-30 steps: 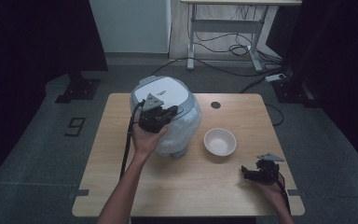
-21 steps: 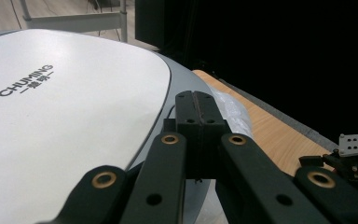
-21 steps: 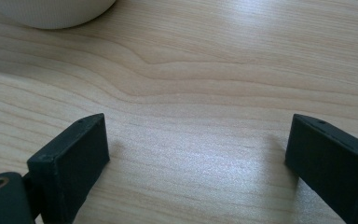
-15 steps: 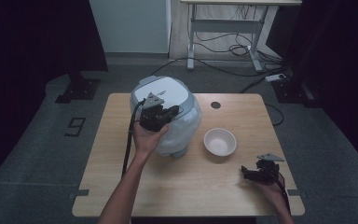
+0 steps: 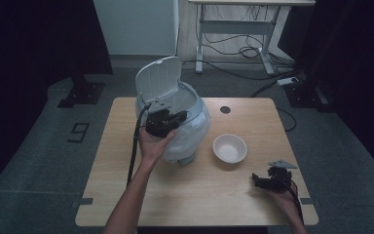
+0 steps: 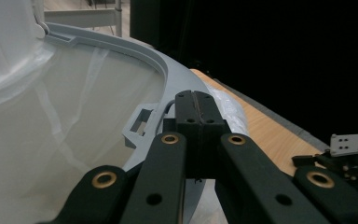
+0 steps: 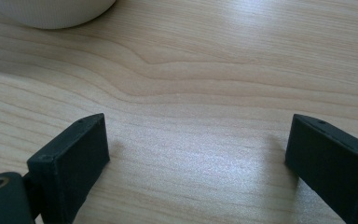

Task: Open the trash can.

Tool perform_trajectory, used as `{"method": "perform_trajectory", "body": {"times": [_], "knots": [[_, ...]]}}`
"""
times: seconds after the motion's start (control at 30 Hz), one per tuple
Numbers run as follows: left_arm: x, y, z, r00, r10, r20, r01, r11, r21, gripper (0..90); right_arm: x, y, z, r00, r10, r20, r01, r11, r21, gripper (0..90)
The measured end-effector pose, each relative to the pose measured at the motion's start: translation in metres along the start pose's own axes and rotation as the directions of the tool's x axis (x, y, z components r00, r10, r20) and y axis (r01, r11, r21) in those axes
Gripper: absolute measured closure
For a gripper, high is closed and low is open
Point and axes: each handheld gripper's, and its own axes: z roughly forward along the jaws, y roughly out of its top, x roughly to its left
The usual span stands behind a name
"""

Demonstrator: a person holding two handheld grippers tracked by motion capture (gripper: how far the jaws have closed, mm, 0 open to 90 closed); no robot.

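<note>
A pale grey-blue bin (image 5: 191,130) lined with a white bag (image 6: 51,140) stands on the wooden table (image 5: 175,195). Its lid (image 5: 158,78) stands raised at the back, so the inside is uncovered. My left gripper (image 5: 181,117) is shut with nothing between its pads, and its tips (image 6: 196,107) rest at the front rim (image 6: 135,51) of the bin beside a small latch. A white bowl (image 5: 230,147) sits to the right of the bin. My right gripper (image 5: 259,180) lies low on the table at the front right, open (image 7: 196,154) over bare wood, with the bowl's edge (image 7: 51,11) ahead of it.
A dark round hole (image 5: 225,109) marks the table's far right part. Beyond the table, a desk frame (image 5: 233,29) and cables (image 5: 253,51) lie on the grey floor. The right gripper's grey plate (image 6: 352,143) is seen from the left gripper view.
The bin's lid, which lay closed before, now stands swung up at the back. Both hands have kept their places.
</note>
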Motion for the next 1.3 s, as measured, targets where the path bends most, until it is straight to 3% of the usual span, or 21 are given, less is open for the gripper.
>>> {"method": "perform_trajectory", "body": {"times": [0.1, 0.2, 0.3, 0.47, 0.5, 0.53, 0.63, 0.83, 0.97, 1.0, 1.13, 1.17, 1.23, 1.3], "knots": [[0.000, 0.001, -0.002, 0.9999, -0.004, 0.009, 0.004, 1.0000, 0.003, 90.0, 0.000, 0.000, 0.000, 1.0000, -0.002, -0.002, 0.002, 1.000, 0.000, 5.5], [0.000, -0.001, -0.008, 0.9999, 0.010, 0.011, -0.010, 0.9998, -0.017, 82.9, -0.001, 0.000, 0.000, 1.0000, -0.004, -0.004, 0.004, 1.000, 0.000, 5.6], [0.001, -0.007, -0.019, 0.9992, 0.011, 0.040, -0.009, 0.9990, -0.044, 73.2, -0.001, 0.000, 0.000, 1.0000, -0.005, -0.005, 0.005, 1.000, 0.000, 5.6], [-0.003, -0.018, -0.037, 0.9984, 0.056, 0.010, -0.056, 0.9978, -0.036, 47.0, -0.001, 0.000, 0.000, 1.0000, -0.005, -0.005, 0.005, 1.000, -0.001, 5.7], [-0.004, -0.020, -0.042, 0.9974, 0.073, 0.002, -0.072, 0.9969, -0.031, 47.0, -0.001, 0.000, 0.000, 1.0000, -0.005, -0.005, 0.005, 1.000, -0.001, 5.7], [-0.006, -0.023, -0.047, 0.9963, 0.085, -0.010, -0.086, 0.9960, -0.027, 39.3, -0.001, 0.000, 0.000, 1.0000, -0.005, -0.005, 0.005, 1.000, -0.002, 5.7], [-0.008, -0.037, -0.064, 0.9928, 0.111, -0.045, -0.111, 0.9937, -0.013, 32.0, -0.001, 0.000, 0.000, 1.0000, -0.006, -0.005, 0.006, 1.000, -0.002, 5.7], [-0.003, -0.057, -0.079, 0.9913, 0.112, -0.070, -0.113, 0.9935, -0.014, 27.6, -0.001, 0.000, 0.000, 1.0000, -0.007, -0.005, 0.007, 1.000, -0.002, 5.8], [0.006, -0.077, -0.083, 0.9897, 0.102, -0.101, -0.101, 0.9948, 0.012, 26.7, -0.001, 0.000, 0.000, 1.0000, -0.007, -0.005, 0.007, 1.000, -0.002, 5.8], [0.012, -0.090, -0.083, 0.9904, 0.085, -0.109, -0.082, 0.9962, 0.027, 26.7, -0.001, 0.000, 0.000, 1.0000, -0.006, -0.004, 0.006, 1.000, -0.002, 6.0], [0.025, -0.118, -0.077, 0.9898, 0.049, -0.134, -0.041, 0.9973, 0.061, 27.1, -0.001, 0.000, 0.000, 1.0000, -0.005, -0.004, 0.005, 1.000, -0.003, 6.2], [0.025, -0.118, -0.077, 0.9898, 0.049, -0.134, -0.041, 0.9973, 0.061, 27.3, -0.001, 0.000, 0.000, 1.0000, -0.005, -0.004, 0.005, 1.000, -0.003, 6.2], [0.035, -0.140, -0.073, 0.9902, 0.024, -0.138, -0.012, 0.9960, 0.089, 27.7, -0.001, 0.000, 0.000, 1.0000, -0.005, -0.003, 0.005, 1.000, -0.003, 6.3], [0.039, -0.147, -0.072, 0.9892, 0.022, -0.145, -0.008, 0.9949, 0.100, 27.9, -0.001, 0.000, 0.000, 1.0000, -0.005, -0.003, 0.005, 1.000, -0.003, 6.4]]}}
